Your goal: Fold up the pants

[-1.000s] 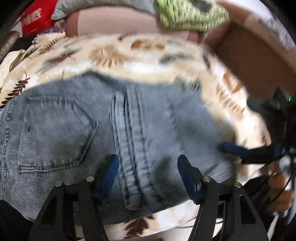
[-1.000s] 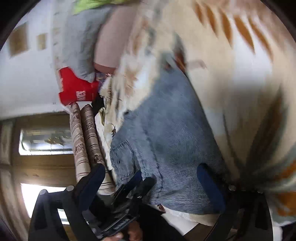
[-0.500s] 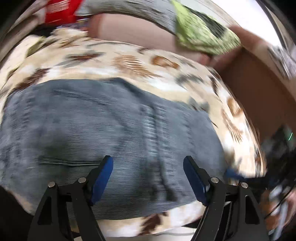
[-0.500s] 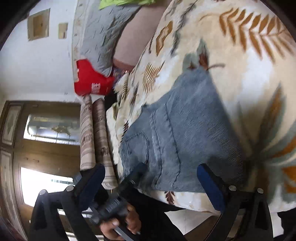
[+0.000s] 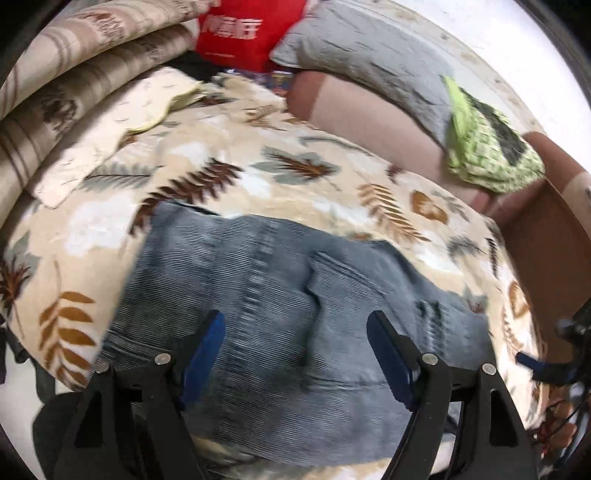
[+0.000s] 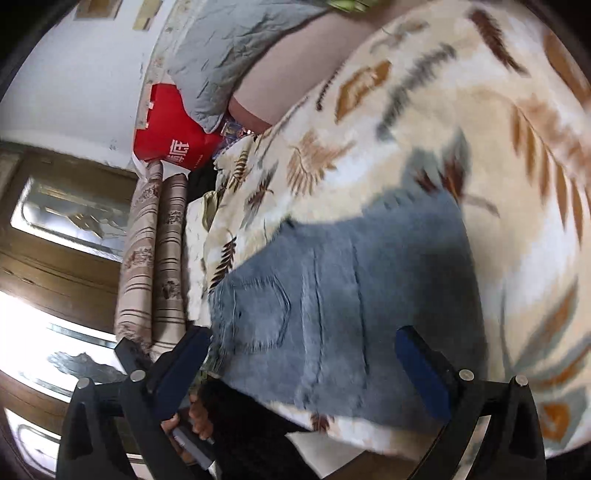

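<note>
The folded blue jeans [image 5: 277, 277] lie flat on a leaf-patterned blanket [image 5: 295, 173], near its front edge. My left gripper [image 5: 295, 350] hovers over their near part, open, with nothing between its blue pads. In the right wrist view the jeans [image 6: 369, 295] show a back pocket on the left. My right gripper [image 6: 303, 365] hangs above them, open and empty. A hand [image 6: 195, 413] grips the other gripper's handle at the lower left. One blue pad [image 5: 532, 363] of the right gripper peeks in at the right edge of the left wrist view.
Rolled striped bedding [image 5: 74, 74] lies along the blanket's left side. Behind it stand a red bag [image 5: 240, 29], a grey pillow [image 5: 369, 51] and a green cloth [image 5: 487, 147]. A brown bed frame [image 5: 546, 240] borders the right. A wooden glazed door [image 6: 55, 221] is beyond the bed.
The left gripper swung across the jeans and pulled back, jaws a little wider; rolled bedding came into view. The right gripper rose and rolled, so more blanket shows.
</note>
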Demonstrator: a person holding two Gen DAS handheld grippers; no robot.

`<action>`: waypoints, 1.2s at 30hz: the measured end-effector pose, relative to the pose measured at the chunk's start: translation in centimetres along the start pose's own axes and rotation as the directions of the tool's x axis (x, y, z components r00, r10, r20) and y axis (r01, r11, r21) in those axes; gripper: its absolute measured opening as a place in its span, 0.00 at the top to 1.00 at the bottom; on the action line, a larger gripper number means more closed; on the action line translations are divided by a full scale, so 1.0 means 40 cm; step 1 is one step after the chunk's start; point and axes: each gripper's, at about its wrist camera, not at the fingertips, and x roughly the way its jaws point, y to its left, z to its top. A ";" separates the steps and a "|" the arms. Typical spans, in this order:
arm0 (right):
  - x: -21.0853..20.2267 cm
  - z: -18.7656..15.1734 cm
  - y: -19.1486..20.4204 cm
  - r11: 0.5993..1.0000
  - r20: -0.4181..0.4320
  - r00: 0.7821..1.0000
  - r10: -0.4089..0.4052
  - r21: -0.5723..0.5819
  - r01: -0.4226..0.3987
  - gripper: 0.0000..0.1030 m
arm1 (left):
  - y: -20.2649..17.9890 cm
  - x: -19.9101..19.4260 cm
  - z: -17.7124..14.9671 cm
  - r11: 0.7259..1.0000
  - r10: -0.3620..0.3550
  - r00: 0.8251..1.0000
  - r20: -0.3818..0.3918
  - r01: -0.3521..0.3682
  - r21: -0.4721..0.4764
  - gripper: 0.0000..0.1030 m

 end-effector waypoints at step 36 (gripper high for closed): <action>0.503 0.160 0.082 0.941 -0.219 0.926 -0.308 -0.216 0.262 0.22 | 0.046 0.102 -0.056 0.977 0.152 0.988 0.024 -0.154 0.147 0.14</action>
